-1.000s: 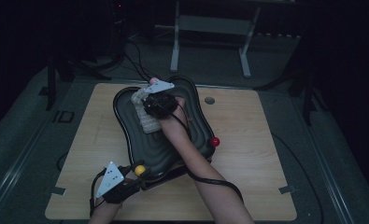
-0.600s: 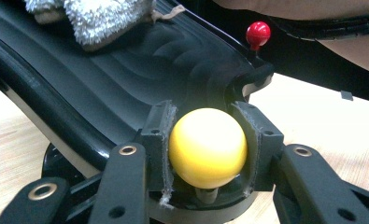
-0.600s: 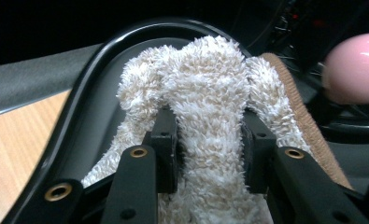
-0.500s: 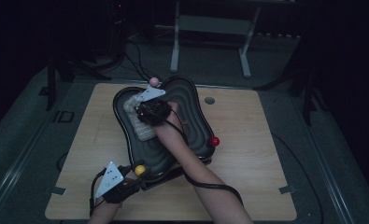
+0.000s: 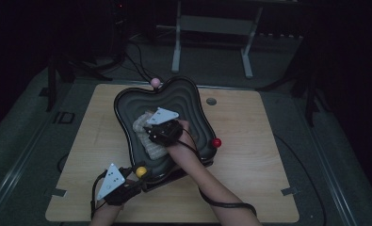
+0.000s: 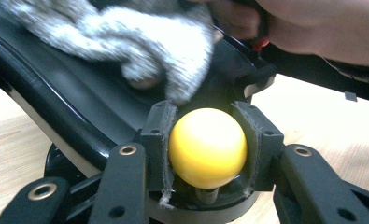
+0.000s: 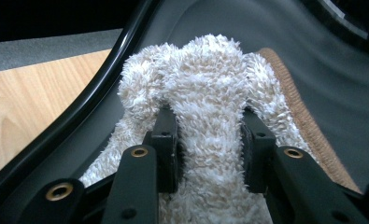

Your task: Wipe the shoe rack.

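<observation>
Fluffy beige-and-white towelling, a bunched cleaning cloth (image 7: 205,107), lies inside the black wavy-edged tray (image 5: 193,101) at the middle of the wooden worktop (image 5: 259,141). The right gripper (image 7: 209,151) has its fingers (image 7: 166,147) clamped on a raised fold of that cloth, pile bulging out on both sides of the pads, with a brown stitched hem trailing off along the tray's ridged inner floor. In the high view the right gripper (image 5: 162,129) sits over the cloth (image 5: 143,136) in the left half of the tray, the forearm reaching in from below.

The left gripper (image 6: 205,154) holds the tray steady: its fingers (image 6: 156,140) are closed around a yellow ball knob (image 6: 206,147) at the tray's near rim, seen also in the high view (image 5: 140,171) just beside the left gripper (image 5: 120,186). A red knob (image 5: 216,142) stands at the right edge and a pink knob (image 5: 154,82) at the far edge.

As a judgement, the wiping looks to be mid-course: the cloth rests over the left and centre part of the tray, while the right lobe and far curve remain to be gone over. Whether any dirt is left cannot be told in this dim light; the black surface shows no visible residue.

No brand, label or legible writing appears on the tray, cloth or grippers.
</observation>
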